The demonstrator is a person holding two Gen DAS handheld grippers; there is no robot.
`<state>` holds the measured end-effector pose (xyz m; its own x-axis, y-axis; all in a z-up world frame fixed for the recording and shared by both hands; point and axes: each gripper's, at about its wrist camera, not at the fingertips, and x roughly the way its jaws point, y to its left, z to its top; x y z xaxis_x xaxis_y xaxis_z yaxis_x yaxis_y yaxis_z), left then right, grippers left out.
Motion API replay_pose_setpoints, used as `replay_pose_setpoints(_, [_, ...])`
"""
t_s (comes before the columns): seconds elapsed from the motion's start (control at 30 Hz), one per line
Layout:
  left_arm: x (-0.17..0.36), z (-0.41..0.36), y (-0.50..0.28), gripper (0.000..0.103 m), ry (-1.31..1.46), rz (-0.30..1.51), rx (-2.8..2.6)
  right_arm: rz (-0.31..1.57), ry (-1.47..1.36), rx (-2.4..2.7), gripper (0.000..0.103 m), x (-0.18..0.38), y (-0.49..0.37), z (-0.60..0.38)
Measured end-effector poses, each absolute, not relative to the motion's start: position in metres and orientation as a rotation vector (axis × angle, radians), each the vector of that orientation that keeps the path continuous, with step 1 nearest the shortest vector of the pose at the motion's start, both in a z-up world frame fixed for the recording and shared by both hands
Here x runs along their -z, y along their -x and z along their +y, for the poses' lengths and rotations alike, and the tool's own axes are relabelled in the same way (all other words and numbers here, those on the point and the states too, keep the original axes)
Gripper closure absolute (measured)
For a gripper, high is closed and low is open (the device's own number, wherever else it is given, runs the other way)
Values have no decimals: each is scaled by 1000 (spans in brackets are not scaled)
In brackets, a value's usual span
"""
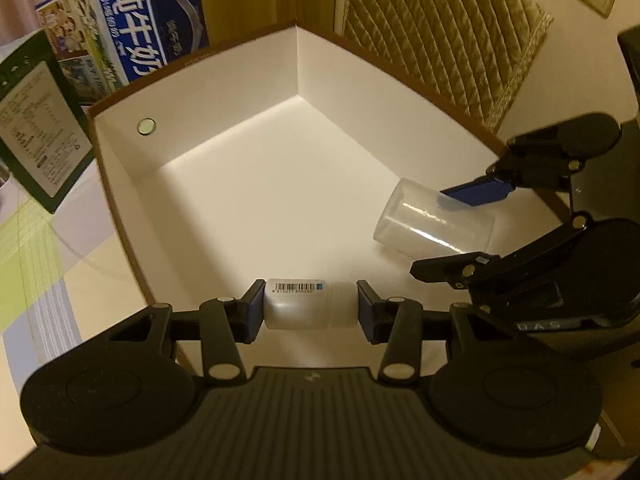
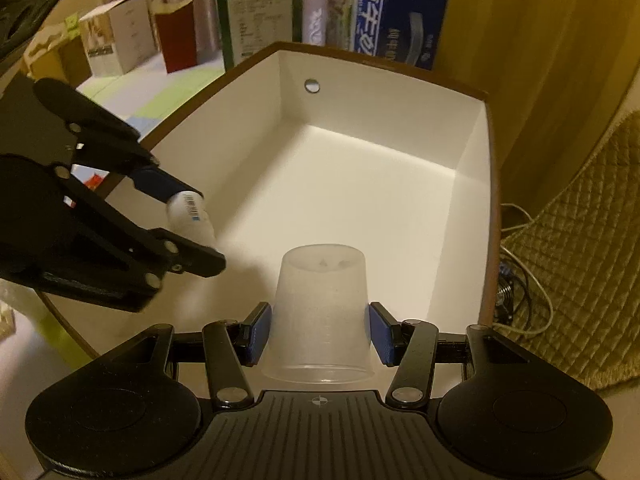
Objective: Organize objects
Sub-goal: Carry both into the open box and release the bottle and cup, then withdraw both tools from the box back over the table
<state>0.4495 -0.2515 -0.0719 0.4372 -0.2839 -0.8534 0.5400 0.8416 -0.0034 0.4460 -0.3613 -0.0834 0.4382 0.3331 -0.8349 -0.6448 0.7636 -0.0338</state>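
The left tongs (image 1: 310,306) squeeze a little white bottle (image 1: 308,304). The right tongs (image 2: 319,330) squeeze a clear cup (image 2: 320,320). Both hang over the white box (image 1: 224,92).

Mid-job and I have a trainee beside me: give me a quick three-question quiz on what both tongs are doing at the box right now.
1. True or false: the left tongs grip a small white bottle by its two ends.
2. What do the right tongs hold? A) a milk carton B) a translucent plastic cup C) nothing
3. Fill in: the inside of the white box holds ____ objects resting on its floor.

Key
1. True; the barcoded bottle lies crosswise between the pads.
2. B; the cup is held by its sides, its closed base pointing away from the camera.
3. No; both items sit in the tongs above the box, whose floor is bare.
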Motion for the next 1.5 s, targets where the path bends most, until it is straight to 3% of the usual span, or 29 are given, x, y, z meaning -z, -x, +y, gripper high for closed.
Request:
replay_pose_setpoints(0.13, [81, -254, -453, 61, -322, 1001, 509, 926, 378, -627, 53, 83, -449, -361])
replay_pose_setpoints(0.4, [78, -256, -452, 34, -359, 973, 490, 881, 408, -630, 51, 82, -443, -358])
replay_pose_setpoints(0.47, [76, -255, -450, 27, -366, 963, 489, 869, 409, -630, 40, 81, -440, -359])
replay_pose_setpoints(0.77, [53, -243, -439, 13, -330, 919, 491, 800, 303, -626, 11, 59, -422, -375])
replay_pose_setpoints(0.97, [27, -232, -419, 7, -257, 863, 489, 750, 222, -614, 2, 40, -408, -387])
replay_pose_setpoints(1.5, [-28, -184, -341, 4, -53, 785, 300, 707, 33, -564, 2, 11, -363, -405])
